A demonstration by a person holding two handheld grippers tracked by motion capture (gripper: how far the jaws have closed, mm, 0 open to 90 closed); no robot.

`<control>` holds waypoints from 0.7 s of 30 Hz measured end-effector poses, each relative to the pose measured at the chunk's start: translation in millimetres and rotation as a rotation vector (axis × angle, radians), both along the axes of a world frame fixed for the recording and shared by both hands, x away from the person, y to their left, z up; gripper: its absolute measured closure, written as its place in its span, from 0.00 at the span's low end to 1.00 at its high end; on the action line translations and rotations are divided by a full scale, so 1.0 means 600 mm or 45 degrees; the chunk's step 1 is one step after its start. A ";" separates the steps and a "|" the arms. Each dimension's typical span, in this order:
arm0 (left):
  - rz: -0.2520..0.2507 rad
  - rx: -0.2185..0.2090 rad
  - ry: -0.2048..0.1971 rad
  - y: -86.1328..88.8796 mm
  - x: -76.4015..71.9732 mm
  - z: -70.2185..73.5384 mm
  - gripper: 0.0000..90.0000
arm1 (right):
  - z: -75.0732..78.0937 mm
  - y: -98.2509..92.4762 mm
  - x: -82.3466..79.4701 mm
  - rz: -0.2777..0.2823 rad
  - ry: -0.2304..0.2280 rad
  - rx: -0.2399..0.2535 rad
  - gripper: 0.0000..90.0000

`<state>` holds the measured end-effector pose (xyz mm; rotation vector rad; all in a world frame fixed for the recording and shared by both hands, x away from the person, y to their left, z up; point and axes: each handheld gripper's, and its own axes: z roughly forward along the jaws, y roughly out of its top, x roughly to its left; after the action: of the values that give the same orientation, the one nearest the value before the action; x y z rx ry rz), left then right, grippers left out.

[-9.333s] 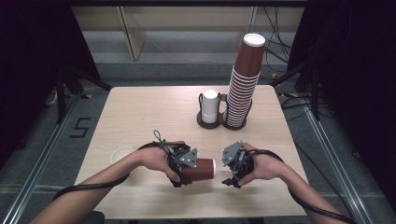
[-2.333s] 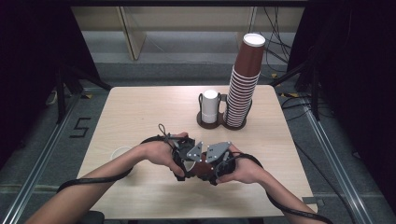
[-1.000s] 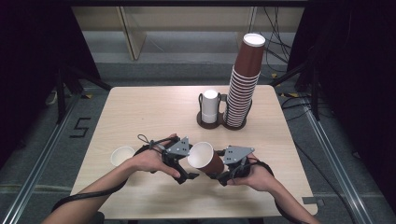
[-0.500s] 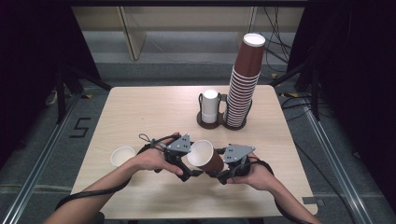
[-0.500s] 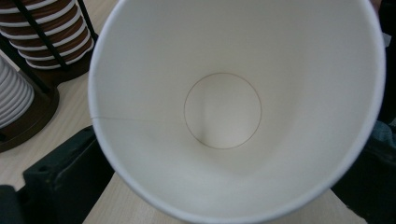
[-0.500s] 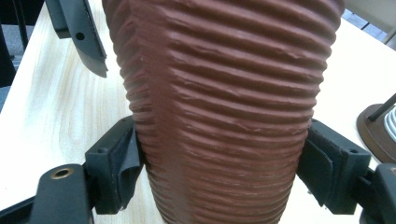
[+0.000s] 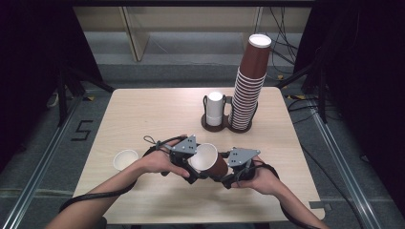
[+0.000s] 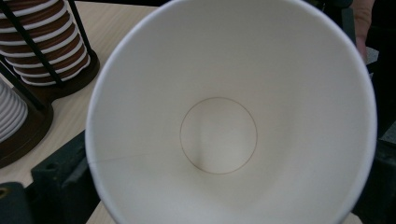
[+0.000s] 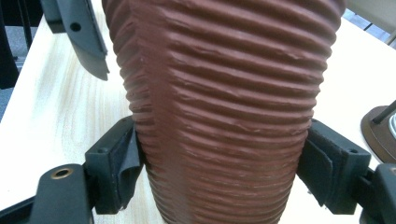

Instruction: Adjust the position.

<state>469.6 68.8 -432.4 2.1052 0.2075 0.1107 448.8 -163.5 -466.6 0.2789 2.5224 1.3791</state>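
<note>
The right hand-held gripper (image 9: pixel 223 172) clamps a ribbed brown paper cup (image 9: pixel 224 107) between its two black pads, one pressing each side. The other hand-held gripper's jaw shows beyond, upper left. A light wooden surface (image 9: pixel 46 116) lies beneath; a dark stand base (image 9: pixel 379 133) sits at the right.

Black tools (image 7: pixel 191 169), grey three-cornered plates, black cables.

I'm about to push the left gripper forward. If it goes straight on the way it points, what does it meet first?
Most likely the brown cup: its open white mouth faces the left gripper, close in front. The right gripper clamps the cup's ribbed wall.
</note>
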 end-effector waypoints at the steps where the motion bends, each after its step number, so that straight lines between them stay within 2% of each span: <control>1: 0.000 0.000 0.001 0.000 0.000 0.001 0.03 | 0.000 0.000 0.000 0.001 0.001 0.000 0.25; 8: -0.003 -0.005 -0.017 -0.003 -0.002 0.001 0.07 | -0.001 0.001 -0.001 0.002 0.000 0.000 0.25; 9: -0.003 -0.008 -0.021 -0.003 -0.003 0.000 0.07 | -0.001 0.001 0.001 0.001 -0.022 -0.003 0.25; 10: -0.004 -0.009 -0.026 -0.004 -0.003 0.001 0.08 | -0.002 0.002 0.000 0.000 0.007 0.002 0.25; 11: -0.006 -0.010 -0.031 -0.004 -0.004 0.001 0.08 | -0.002 0.001 0.001 0.001 -0.015 -0.004 0.25; 13: -0.012 -0.008 -0.041 -0.005 -0.006 0.001 0.09 | -0.003 0.003 -0.002 -0.008 0.043 0.008 0.25; 15: -0.016 0.006 -0.053 -0.006 -0.009 0.003 0.10 | -0.003 0.004 -0.002 -0.007 0.049 -0.002 0.25; 17: -0.017 0.017 -0.065 -0.007 -0.012 0.005 0.11 | -0.003 0.006 0.001 0.009 0.029 -0.010 0.24; 18: -0.017 0.029 -0.069 -0.007 -0.013 0.006 0.11 | -0.004 0.008 -0.001 0.003 0.067 0.001 0.24; 21: -0.007 0.054 -0.090 -0.008 -0.017 0.009 0.12 | -0.004 0.012 -0.003 -0.013 0.101 -0.006 0.22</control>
<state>459.2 63.8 -427.2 2.1398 0.1588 0.1871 447.3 -156.1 -469.0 0.3517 2.5836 1.3847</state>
